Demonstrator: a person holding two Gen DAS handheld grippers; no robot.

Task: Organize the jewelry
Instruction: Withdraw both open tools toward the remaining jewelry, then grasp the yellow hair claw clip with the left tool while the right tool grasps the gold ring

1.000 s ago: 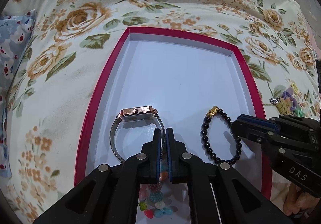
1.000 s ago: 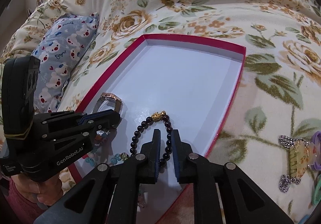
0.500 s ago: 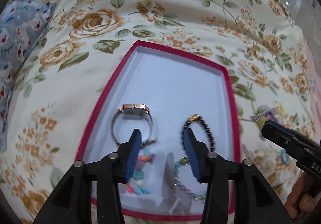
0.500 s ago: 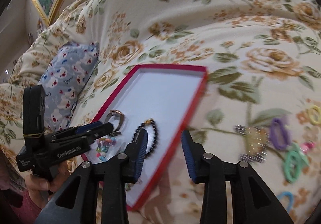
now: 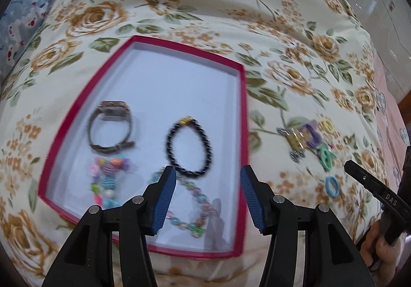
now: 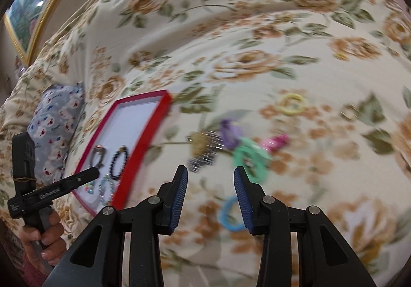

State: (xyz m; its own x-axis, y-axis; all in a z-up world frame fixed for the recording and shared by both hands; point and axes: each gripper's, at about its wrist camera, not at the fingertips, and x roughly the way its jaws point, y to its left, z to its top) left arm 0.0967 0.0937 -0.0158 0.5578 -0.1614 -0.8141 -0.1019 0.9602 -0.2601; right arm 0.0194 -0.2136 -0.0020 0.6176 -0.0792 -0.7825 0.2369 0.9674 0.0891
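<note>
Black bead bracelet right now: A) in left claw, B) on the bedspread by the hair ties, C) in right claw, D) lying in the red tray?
D: the bracelet lies on the tray floor right of the watch; both claws are open and empty.

Left wrist view: looks forward and down between its blue-padded fingers [image 5: 167, 199] onto the near end of the red-rimmed, white-floored tray [image 5: 242, 117], at close range. Right wrist view: faces the floral bedspread [image 6: 257, 60] right of the tray, from farther back. Both views share the tray [image 6: 151, 127] and the loose coloured rings.
</note>
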